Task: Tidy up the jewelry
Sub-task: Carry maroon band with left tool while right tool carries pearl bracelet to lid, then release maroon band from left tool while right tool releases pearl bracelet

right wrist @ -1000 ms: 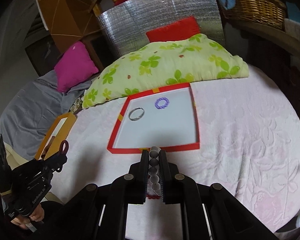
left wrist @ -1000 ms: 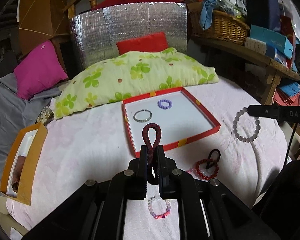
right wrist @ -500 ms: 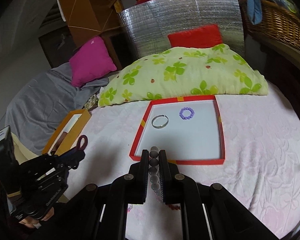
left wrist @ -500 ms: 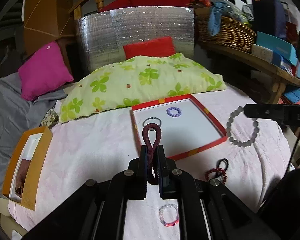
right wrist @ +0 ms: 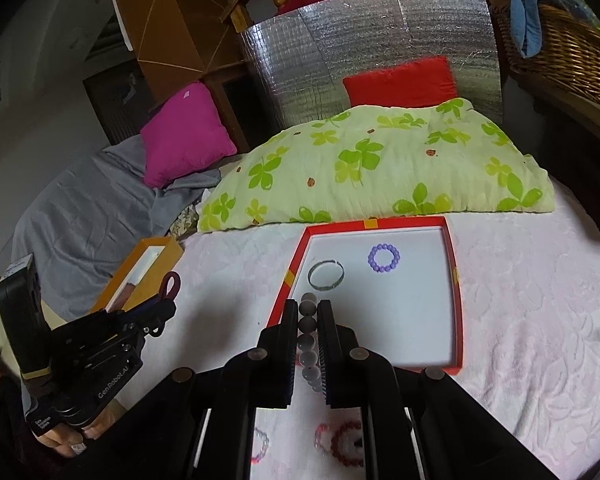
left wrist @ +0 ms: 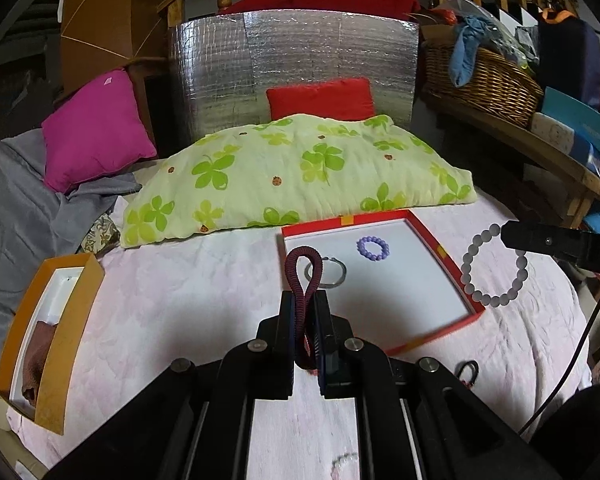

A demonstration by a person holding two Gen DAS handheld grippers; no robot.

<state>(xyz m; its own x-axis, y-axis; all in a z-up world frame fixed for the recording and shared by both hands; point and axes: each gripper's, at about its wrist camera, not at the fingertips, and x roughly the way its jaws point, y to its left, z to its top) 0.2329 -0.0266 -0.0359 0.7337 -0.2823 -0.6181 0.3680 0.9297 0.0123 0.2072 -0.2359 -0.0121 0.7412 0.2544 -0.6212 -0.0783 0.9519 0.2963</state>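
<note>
My left gripper (left wrist: 303, 300) is shut on a dark red woven bracelet (left wrist: 302, 272) that stands up as a loop, held above the bed just short of the red tray (left wrist: 428, 236). My right gripper (right wrist: 308, 308) is shut on a grey bead bracelet (right wrist: 307, 326); it also shows in the left wrist view (left wrist: 494, 268), hanging over the tray's right rim. In the tray (right wrist: 456, 280) lie a silver bangle (right wrist: 326, 275) and a purple bead bracelet (right wrist: 384, 258). A red bead bracelet (right wrist: 350, 444) and a pink-white bracelet (right wrist: 260, 446) lie on the bed near me.
A green clover pillow (left wrist: 300, 176) lies behind the tray. An orange box (left wrist: 48, 332) stands at the left bed edge. A black hair tie (left wrist: 469, 372) lies below the tray. A magenta cushion (left wrist: 94, 128) and wicker basket (left wrist: 484, 80) stand further back.
Both grippers have moved forward toward the red tray, each still holding its bracelet. The loose bracelets on the bed have slid lower in view.
</note>
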